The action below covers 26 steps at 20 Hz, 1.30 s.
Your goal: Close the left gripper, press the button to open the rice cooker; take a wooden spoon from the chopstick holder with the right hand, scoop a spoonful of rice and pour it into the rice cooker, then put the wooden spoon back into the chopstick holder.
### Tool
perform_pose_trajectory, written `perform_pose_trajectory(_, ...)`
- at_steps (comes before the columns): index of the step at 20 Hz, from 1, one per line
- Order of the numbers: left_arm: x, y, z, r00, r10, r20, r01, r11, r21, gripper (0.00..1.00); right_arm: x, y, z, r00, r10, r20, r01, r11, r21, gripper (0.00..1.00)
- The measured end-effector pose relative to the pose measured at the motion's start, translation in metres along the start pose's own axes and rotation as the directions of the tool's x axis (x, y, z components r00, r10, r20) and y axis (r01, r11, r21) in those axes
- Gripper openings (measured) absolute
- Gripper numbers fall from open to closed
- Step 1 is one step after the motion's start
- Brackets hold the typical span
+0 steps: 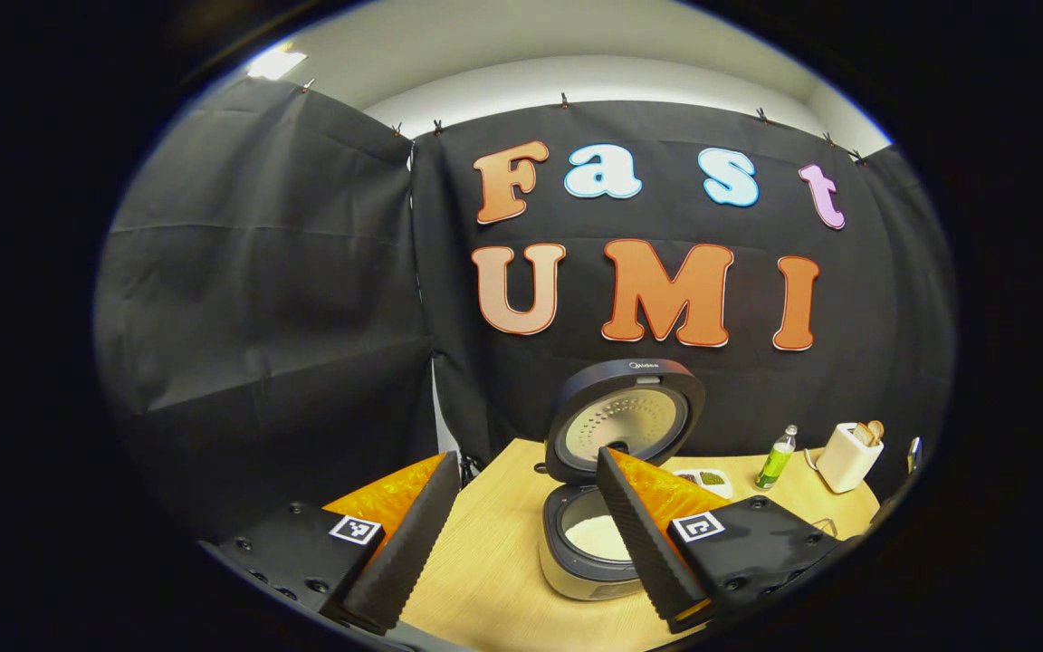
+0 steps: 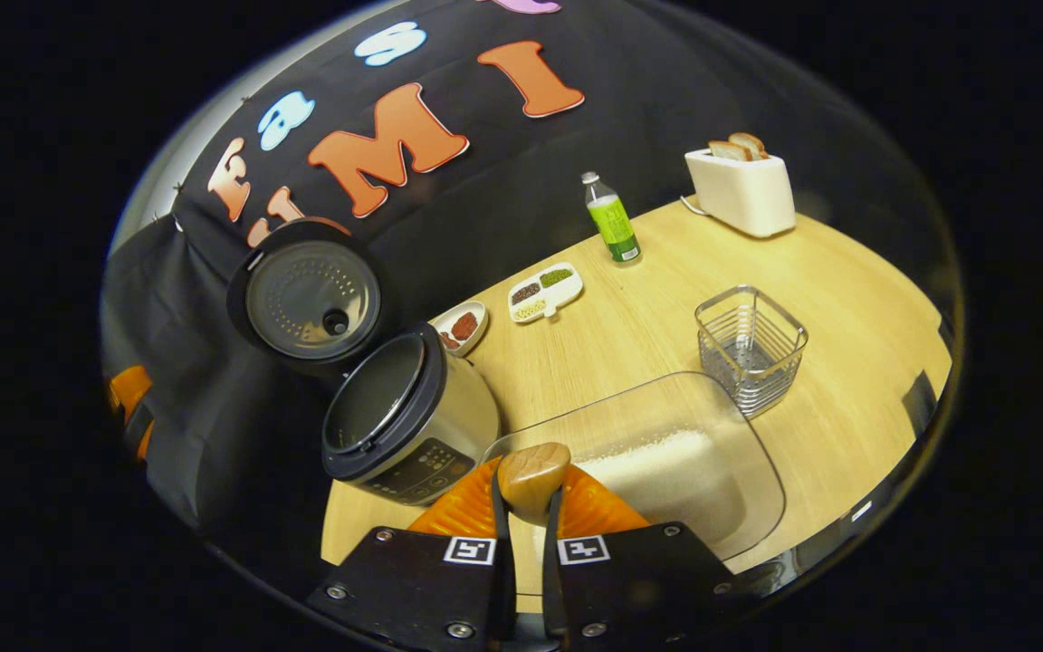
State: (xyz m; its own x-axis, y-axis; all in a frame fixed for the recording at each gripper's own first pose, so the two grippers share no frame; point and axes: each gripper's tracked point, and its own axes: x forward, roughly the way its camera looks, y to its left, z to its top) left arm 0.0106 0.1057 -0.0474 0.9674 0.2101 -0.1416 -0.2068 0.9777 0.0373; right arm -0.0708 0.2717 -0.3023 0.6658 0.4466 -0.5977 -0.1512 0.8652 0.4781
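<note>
Spoon (image 2: 532, 478) is sitting pinched between the pressed-in jaws of the right gripper (image 2: 529, 534) at bottom centre of the right gripper view, above the rice tray (image 2: 739, 462). Left gripper (image 1: 521, 530) is holding its jaws spread wide, gripping nothing. Cooker (image 1: 589, 543) is standing open at lower centre, rice lying inside. Holder (image 2: 751, 349) is standing at right of the tray.

Far right on wooden table (image 2: 657, 317): white toaster (image 2: 743, 192) holding bread slices (image 2: 737, 147). Left of it, green bottle (image 2: 613, 220), divided dish of grains (image 2: 544, 292), small red-filled dish (image 2: 461, 326).
</note>
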Motion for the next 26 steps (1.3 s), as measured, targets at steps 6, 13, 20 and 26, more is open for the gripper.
perform_pose_trajectory(6, 0.001, 0.005, -0.004, 1.0, 0.01, -0.013, -0.011, 1.0, -0.009, 0.97, 0.008, -0.023, -0.001, 0.995, 0.098, -0.027, -0.086, 0.955, 0.282, 0.11)
perform_pose_trajectory(13, 0.002, -0.002, 0.0, 1.0, -0.002, -0.006, 0.001, 1.0, -0.017, 1.0, 0.001, -0.045, 0.014, 0.976, 0.219, 0.015, -0.191, 0.809, 0.556, 0.11)
perform_pose_trajectory(20, 0.004, -0.007, 0.011, 1.0, -0.019, 0.012, 0.02, 1.0, -0.01, 0.97, -0.012, -0.063, 0.037, 0.971, 0.227, 0.074, -0.217, 0.709, 0.671, 0.11)
perform_pose_trajectory(26, 0.002, -0.012, 0.018, 0.999, -0.036, 0.035, 0.037, 0.999, -0.015, 0.97, -0.03, -0.054, 0.072, 0.963, 0.235, 0.129, -0.256, 0.662, 0.704, 0.11)
